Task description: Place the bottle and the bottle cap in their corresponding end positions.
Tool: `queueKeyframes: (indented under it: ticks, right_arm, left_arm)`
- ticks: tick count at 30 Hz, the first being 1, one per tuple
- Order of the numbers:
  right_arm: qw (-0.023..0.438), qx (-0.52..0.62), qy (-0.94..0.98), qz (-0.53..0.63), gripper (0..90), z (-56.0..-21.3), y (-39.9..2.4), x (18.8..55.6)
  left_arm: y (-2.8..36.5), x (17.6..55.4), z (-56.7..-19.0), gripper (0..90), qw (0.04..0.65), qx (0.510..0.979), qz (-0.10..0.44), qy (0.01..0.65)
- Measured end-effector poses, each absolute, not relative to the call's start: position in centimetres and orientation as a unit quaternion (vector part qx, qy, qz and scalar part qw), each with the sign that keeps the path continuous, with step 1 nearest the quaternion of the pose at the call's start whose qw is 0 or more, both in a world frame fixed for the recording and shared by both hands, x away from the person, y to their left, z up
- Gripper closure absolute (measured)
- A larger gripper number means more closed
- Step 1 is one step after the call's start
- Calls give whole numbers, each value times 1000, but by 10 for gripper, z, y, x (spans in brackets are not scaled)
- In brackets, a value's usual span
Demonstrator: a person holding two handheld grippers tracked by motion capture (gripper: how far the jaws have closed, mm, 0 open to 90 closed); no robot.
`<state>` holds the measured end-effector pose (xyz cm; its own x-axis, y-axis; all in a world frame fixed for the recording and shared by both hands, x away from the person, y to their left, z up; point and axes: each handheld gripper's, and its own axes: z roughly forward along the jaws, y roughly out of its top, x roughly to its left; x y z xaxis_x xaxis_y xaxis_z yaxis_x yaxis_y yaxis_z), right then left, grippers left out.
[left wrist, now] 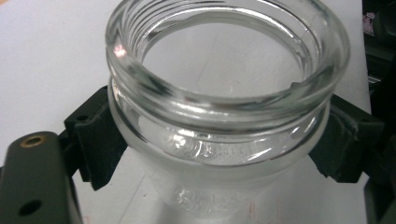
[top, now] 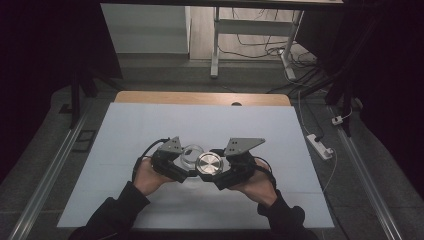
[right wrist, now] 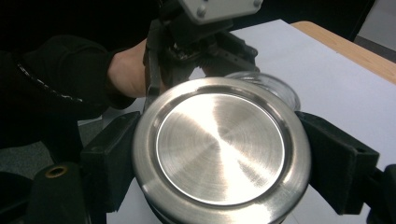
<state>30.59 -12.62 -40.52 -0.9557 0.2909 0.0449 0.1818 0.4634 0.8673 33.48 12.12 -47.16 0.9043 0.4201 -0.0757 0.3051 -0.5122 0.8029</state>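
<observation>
A clear glass jar (left wrist: 224, 116) with a threaded, open mouth stands on the white table, and my left gripper (left wrist: 224, 140) is shut on it just below the rim. In the high view the jar (top: 192, 154) sits at mid-table between both hands. My right gripper (right wrist: 219, 154) is shut on a round brushed-metal lid (right wrist: 219, 147), its flat top facing the camera. The lid (top: 209, 164) hangs just right of the jar, close beside it. Behind the lid, the right gripper view shows the jar's rim (right wrist: 275, 86) and the left gripper (right wrist: 201, 42).
A white sheet (top: 150, 125) covers the wooden table (top: 200, 97). Off its right side a white power strip (top: 321, 146) and cables lie on the floor. A metal table frame (top: 250, 30) stands beyond the far edge.
</observation>
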Motion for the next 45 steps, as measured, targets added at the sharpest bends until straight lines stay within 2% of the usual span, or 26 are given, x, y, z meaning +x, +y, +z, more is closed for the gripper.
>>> queueKeyframes:
  ticks: [45]
  right_arm:
    - [57, 130, 859, 493, 188, -443, -121, 276]
  left_arm:
    - [121, 367, -458, 155, 466, 851, 92, 226]
